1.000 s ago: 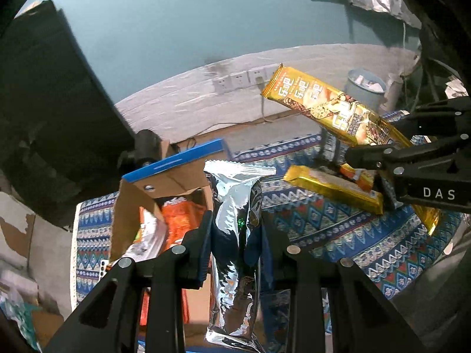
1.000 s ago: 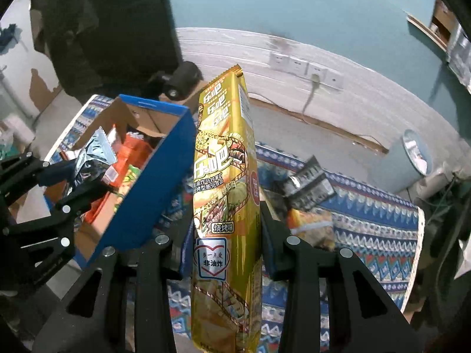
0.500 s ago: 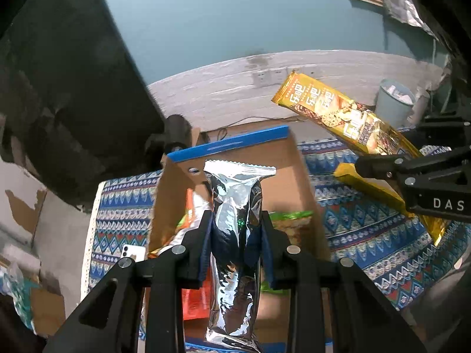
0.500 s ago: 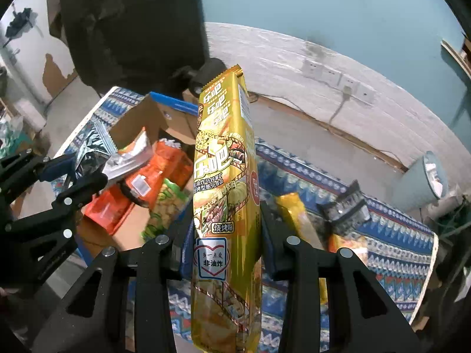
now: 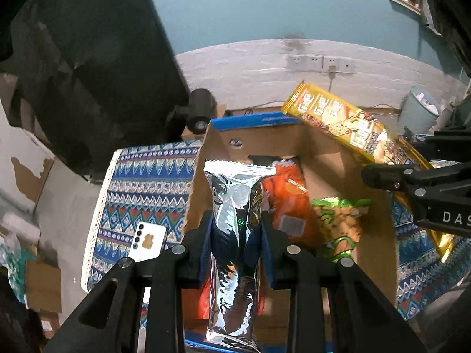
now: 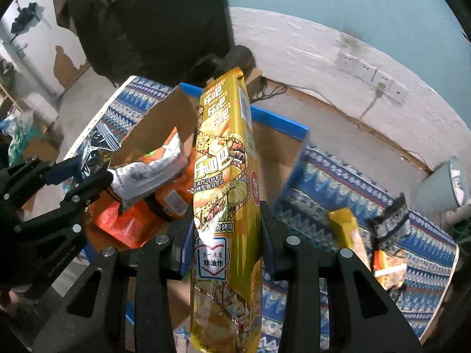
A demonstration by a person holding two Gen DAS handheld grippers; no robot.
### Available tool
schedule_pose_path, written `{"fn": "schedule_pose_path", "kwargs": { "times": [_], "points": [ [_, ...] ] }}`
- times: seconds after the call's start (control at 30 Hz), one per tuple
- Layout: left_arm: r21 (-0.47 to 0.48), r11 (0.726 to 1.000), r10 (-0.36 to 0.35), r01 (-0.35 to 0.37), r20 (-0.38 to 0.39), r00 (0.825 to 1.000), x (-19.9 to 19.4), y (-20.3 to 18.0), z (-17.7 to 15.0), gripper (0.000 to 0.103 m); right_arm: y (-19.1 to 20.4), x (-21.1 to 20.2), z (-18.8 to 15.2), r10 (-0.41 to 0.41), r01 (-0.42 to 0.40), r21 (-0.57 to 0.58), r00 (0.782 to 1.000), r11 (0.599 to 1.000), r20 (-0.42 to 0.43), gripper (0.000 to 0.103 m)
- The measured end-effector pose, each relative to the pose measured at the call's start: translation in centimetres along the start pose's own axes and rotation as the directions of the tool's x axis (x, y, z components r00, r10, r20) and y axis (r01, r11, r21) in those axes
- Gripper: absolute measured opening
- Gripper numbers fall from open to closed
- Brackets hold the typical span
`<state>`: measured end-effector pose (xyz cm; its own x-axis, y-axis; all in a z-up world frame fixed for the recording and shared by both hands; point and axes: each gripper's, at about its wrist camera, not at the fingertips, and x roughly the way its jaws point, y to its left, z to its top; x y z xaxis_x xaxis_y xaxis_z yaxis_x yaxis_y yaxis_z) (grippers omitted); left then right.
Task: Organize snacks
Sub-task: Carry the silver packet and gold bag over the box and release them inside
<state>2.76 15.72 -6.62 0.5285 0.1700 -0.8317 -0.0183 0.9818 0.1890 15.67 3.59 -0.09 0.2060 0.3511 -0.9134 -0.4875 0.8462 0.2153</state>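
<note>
My left gripper [image 5: 237, 241] is shut on a silver foil snack pack [image 5: 235, 206] and holds it over the open cardboard box [image 5: 273, 141] with a blue rim. The box holds an orange packet [image 5: 287, 197] and a green packet [image 5: 338, 223]. My right gripper [image 6: 226, 235] is shut on a long yellow snack bag [image 6: 225, 176], held upright above the box's right side [image 6: 279, 150]. The yellow bag also shows in the left wrist view [image 5: 347, 126], and the silver pack in the right wrist view [image 6: 147, 170].
The box stands on a blue patterned cloth [image 5: 141, 182]. A white phone [image 5: 147, 241] lies on the cloth left of the box. More snacks [image 6: 350, 235] lie on the cloth at the right. A grey bin [image 5: 418, 111] stands on the floor beyond.
Both grippers have moved left over the box with their packs. The box now sits centred under the silver pack, and the yellow bag hangs over its right wall.
</note>
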Motion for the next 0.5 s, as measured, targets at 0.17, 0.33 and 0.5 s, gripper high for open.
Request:
{"fn": "schedule_pose_path", "kwargs": {
  "times": [0.17,0.33,0.5],
  "points": [
    [-0.026,1.000,0.006,-0.007,-0.037,0.999,0.9,0.8,-0.4,0.030,1.3,1.6,0.6,0.039,-0.039,0.003,0.999,0.999,-0.023,0.038],
    [-0.050,0.999,0.005,-0.008,-0.061,0.998,1.2,1.2,-0.5,0.043,1.5,1.8,0.7,0.048,-0.048,0.018,0.999,0.999,-0.023,0.040],
    [-0.034,0.999,0.012,-0.013,-0.043,0.999,0.4,0.3,-0.2,0.061,0.9,0.8,0.2,0.023,-0.023,0.019,1.000,1.000,-0.009,0.061]
  ]
}}
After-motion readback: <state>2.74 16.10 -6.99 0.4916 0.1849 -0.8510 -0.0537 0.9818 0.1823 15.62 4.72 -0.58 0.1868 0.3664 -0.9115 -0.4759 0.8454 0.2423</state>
